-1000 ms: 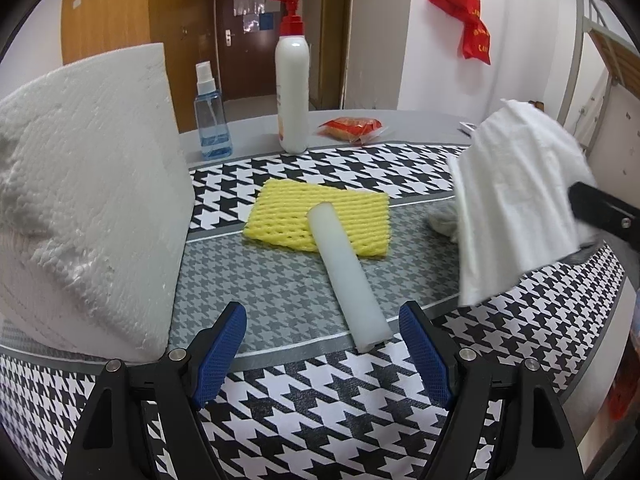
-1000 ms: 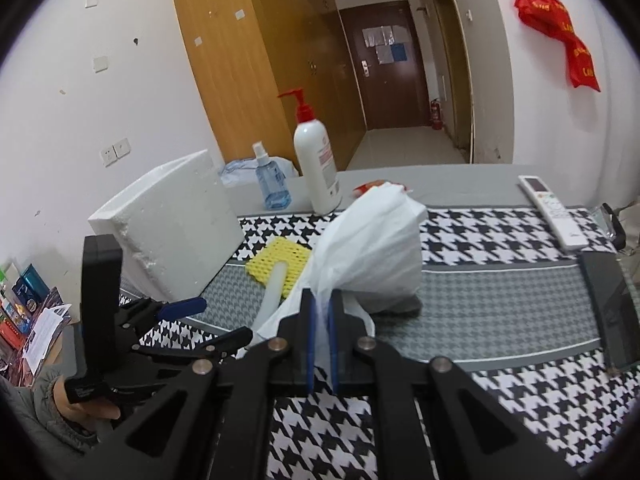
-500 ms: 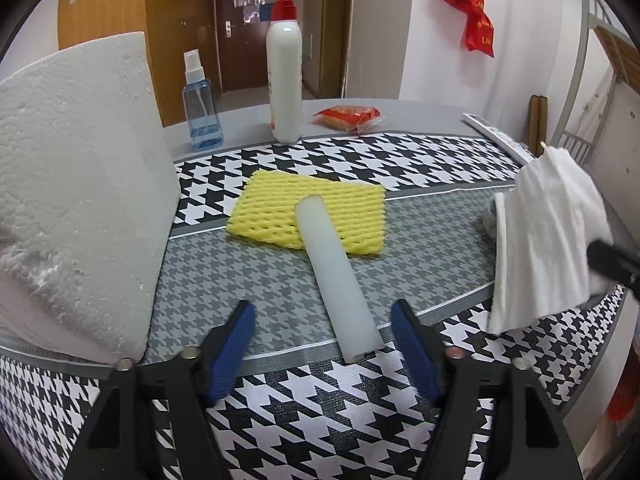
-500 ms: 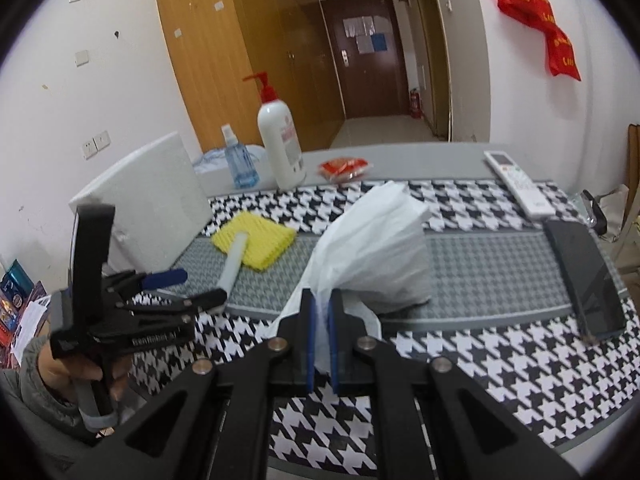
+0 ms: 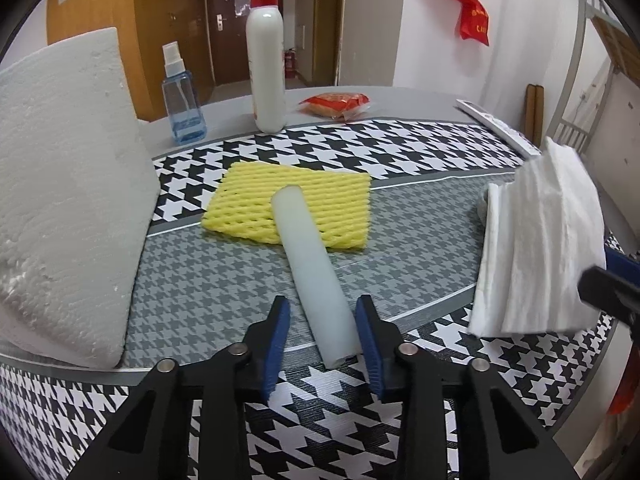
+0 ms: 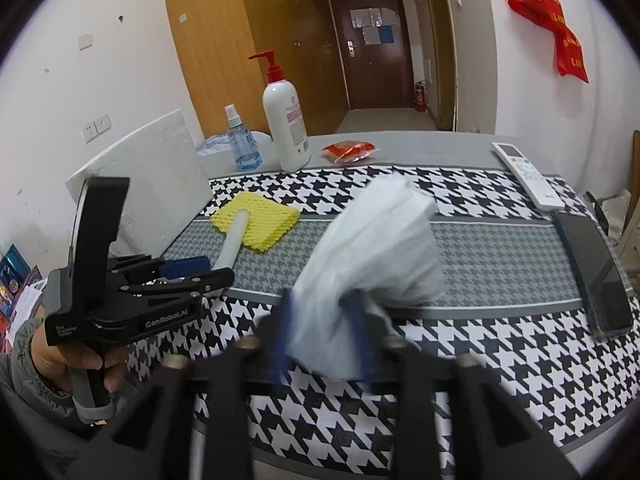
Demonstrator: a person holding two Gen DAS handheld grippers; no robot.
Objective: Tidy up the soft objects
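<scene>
Left gripper half-open around white foam tube, pads apart.

Left gripper low over houndstooth tablecloth, blue pads parted on either side of near end of white foam tube; right pad close against tube, left pad apart from it. Tube lying diagonally, far end resting on yellow foam net. White styrofoam block standing at left. Folded white tissue raised at right, black gripper part at its lower edge. Behind: pump bottle, blue spray bottle, red snack packet, remote.
</scene>
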